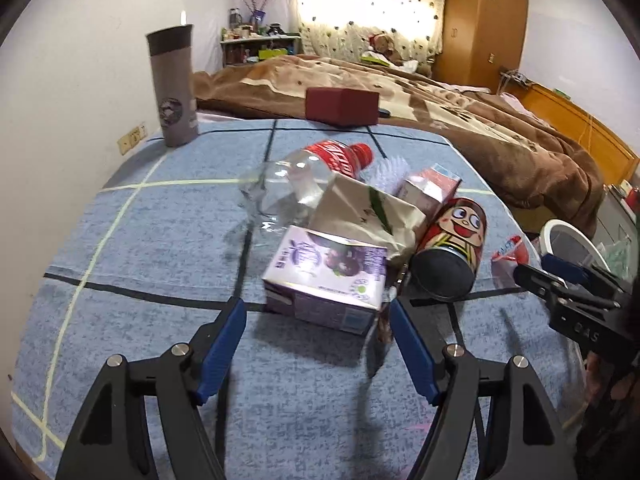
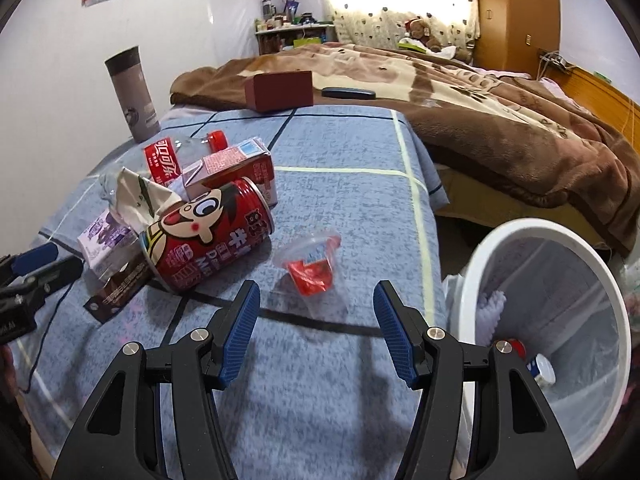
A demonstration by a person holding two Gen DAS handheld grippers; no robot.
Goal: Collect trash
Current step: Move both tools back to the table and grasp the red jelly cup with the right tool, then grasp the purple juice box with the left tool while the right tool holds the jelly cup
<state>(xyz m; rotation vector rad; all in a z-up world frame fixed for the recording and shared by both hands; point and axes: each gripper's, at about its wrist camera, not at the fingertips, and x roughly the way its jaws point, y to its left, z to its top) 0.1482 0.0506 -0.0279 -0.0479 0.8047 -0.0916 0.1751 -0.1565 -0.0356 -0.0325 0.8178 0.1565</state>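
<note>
Trash lies heaped on a blue cloth-covered table point(image 1: 160, 240). A purple drink carton point(image 1: 326, 276) lies just beyond my open left gripper point(image 1: 318, 308), between the finger lines. Behind it are a crumpled paper bag point(image 1: 368, 212), a clear cola bottle point(image 1: 304, 176), a pink carton point(image 1: 432, 188) and a red cartoon can point(image 1: 452, 244). My open right gripper point(image 2: 316, 292) hovers just short of a clear jelly cup with a red lid point(image 2: 310, 260). The can point(image 2: 208, 236) lies to its left. A white bin point(image 2: 544, 320) stands at the right, holding some trash.
A grey tumbler point(image 1: 172, 88) stands at the table's far left corner. A dark red box point(image 1: 342, 106) sits at the far edge. A bed with a brown blanket point(image 2: 480, 112) lies beyond. A black tag on a cord point(image 2: 116, 292) lies by the can.
</note>
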